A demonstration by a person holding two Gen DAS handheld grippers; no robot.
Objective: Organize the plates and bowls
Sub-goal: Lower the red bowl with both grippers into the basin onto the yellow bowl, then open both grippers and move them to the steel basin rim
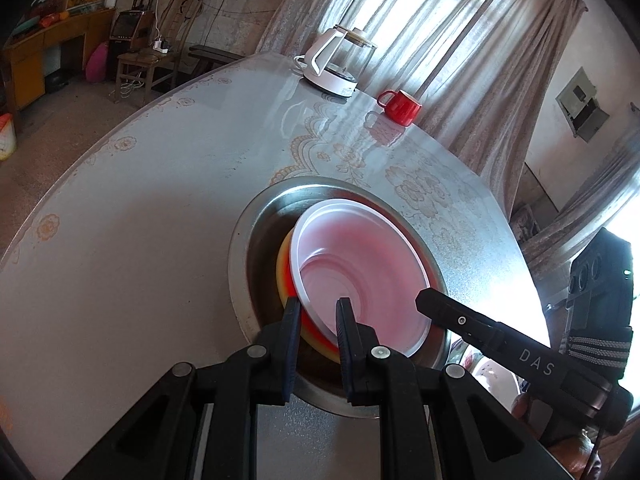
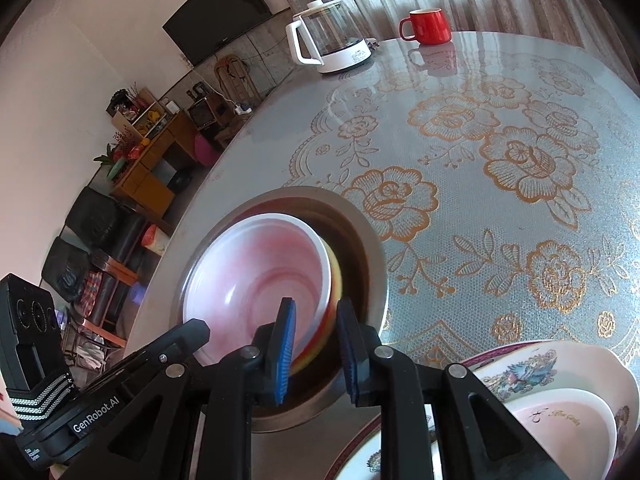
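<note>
Item one, the round table [image 2: 500,128] under its lace-patterned cover [image 1: 120,240]: we note the glass kettle [image 2: 328,38] and red mug [image 2: 426,26] at the far side, well apart from the work.

Item two, the steel basin [image 1: 256,240] near the table's front edge: it holds the stack.

Item three, decorated plates [image 2: 560,364] with a pale bowl [image 2: 568,428] nested on them, just beside the basin in the right view.

Item four, the white bowl [image 1: 360,256], pink-tinted inside, seated on yellow and red bowls [image 1: 285,276] inside the basin.

Item five, our left gripper [image 1: 318,320]: pressed together, pinching the white bowl's near rim together with the rims beneath.

Item six, our right gripper [image 2: 316,328]: jaws slightly parted astride the opposite rim; whether the pads press it we cannot tell.

Handling note, as we judge it: settle the stack level and centred in the basin, keep both wrists matched in tilt, and part each pair of jaws fully before drawing back, so no rim drags or tips.
</note>
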